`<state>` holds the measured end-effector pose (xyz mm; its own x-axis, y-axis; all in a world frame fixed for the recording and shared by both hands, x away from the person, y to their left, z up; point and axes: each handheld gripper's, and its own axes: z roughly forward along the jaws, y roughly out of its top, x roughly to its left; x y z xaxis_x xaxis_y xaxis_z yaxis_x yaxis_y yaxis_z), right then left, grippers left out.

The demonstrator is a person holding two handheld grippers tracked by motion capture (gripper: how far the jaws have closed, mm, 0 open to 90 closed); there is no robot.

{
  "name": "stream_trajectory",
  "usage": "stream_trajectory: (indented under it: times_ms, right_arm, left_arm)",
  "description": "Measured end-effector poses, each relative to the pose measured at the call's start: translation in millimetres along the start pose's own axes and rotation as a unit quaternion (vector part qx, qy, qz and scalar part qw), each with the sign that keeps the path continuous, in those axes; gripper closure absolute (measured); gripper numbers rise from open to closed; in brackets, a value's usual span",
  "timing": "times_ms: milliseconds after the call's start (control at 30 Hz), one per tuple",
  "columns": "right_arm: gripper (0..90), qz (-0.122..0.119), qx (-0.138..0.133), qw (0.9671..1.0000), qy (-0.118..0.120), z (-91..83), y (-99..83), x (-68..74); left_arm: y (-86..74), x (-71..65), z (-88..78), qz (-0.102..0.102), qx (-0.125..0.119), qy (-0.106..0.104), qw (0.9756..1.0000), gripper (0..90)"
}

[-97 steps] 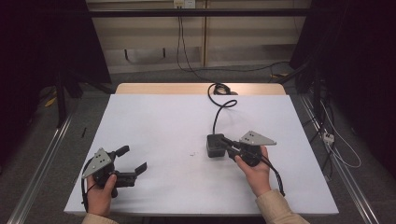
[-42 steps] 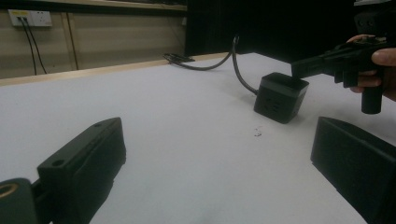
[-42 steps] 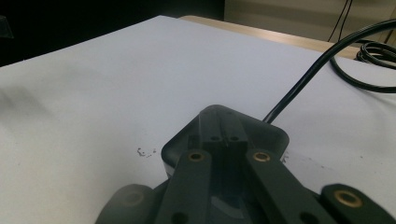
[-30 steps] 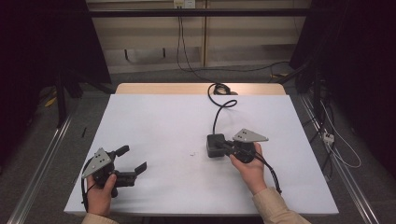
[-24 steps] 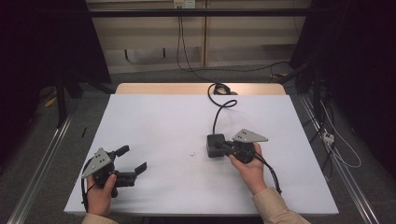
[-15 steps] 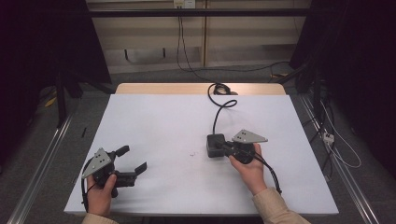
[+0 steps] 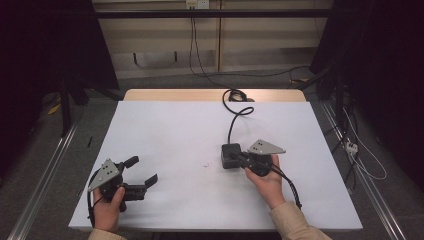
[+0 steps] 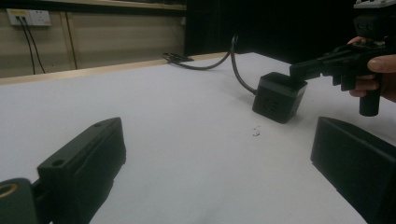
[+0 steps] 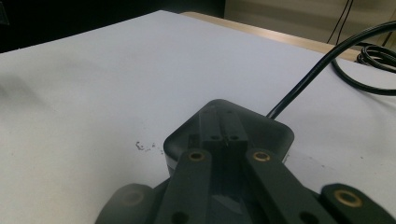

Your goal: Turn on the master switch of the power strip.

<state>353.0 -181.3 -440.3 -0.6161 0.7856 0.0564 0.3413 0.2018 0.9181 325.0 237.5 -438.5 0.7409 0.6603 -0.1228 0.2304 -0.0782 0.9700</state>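
Right gripper [image 7: 239, 159], jaws pressed together, rests atop and partly hides the black box [image 7: 229, 155]; no readable markings.

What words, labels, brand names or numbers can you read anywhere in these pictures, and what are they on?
None can be read.
Black cube-shaped power box: its sides show faint recesses, no legible print.
White wall socket plate: no readable marking.
Small dark specks on the white table top: crumbs or scuffs, not writing.
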Motion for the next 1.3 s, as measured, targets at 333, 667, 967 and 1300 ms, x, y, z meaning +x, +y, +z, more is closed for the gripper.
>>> stream_trajectory:
  times_ms: [333, 667, 967, 1300]
  right_arm:
    - [90.0, -0.003, -0.001, 1.0, -0.003, 0.2, -0.4, 0.7]
    - [90.0, -0.006, -0.001, 1.0, -0.007, 0.1, -0.6, 2.3]
    - [90.0, -0.009, -0.003, 0.9999, -0.008, 0.2, -1.5, 2.4]
    - [90.0, -0.007, -0.005, 0.9999, -0.006, 0.2, -2.5, 1.7]
  left_arm:
    - [0.1, -1.0, 0.4, 0.0, 0.0, 0.0, 1.0, 2.8]
    - [0.2, -1.1, 0.2, 0.001, -0.001, 0.0, 1.0, 2.8]
    - [0.2, -1.1, -0.1, -0.001, -0.001, 0.002, 1.0, 2.9]
    - [0.2, -1.5, 0.2, 0.001, -0.001, 0.001, 1.0, 2.9]
